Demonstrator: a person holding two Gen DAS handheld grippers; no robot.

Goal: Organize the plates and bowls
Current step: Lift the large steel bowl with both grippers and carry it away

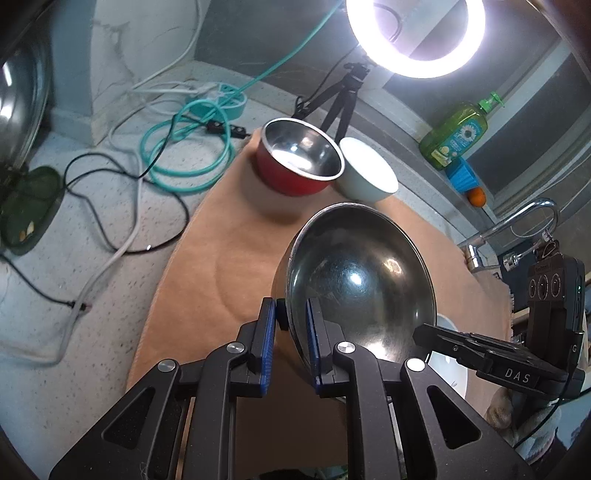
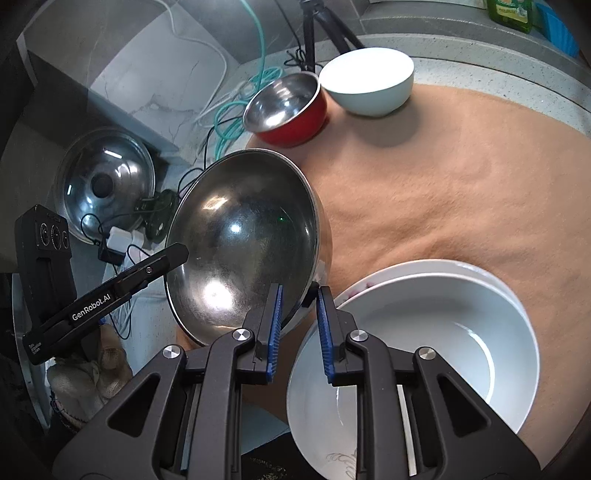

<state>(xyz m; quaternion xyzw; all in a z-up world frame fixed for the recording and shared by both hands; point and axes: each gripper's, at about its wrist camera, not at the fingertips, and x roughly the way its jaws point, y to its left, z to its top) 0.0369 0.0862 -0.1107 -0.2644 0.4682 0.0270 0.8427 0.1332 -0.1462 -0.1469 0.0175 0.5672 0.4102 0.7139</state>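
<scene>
L gripper [image 1: 291, 328] + R gripper [image 2: 299, 317] both clamp steel bowl [image 1: 362, 280] rim, frame centre | red bowl [image 2: 291, 110], white bowl [image 2: 369, 81] upper centre unstacked | plates [image 2: 424, 332] stacked lower right

Home kitchen, set up for recording. Speckled stone counter [image 1: 44, 387] w/ chrome sink tap [image 1: 517, 225] at right edge, green dish soap bottle [image 1: 456, 133] on the ledge upper right. Glass pot lid [image 2: 105, 184] leans at left; bowls on a tan cloth [image 2: 461, 192]. Ring light [image 1: 415, 35] on tripod at top center, cables [image 1: 184, 155] sprawled upper left.
</scene>
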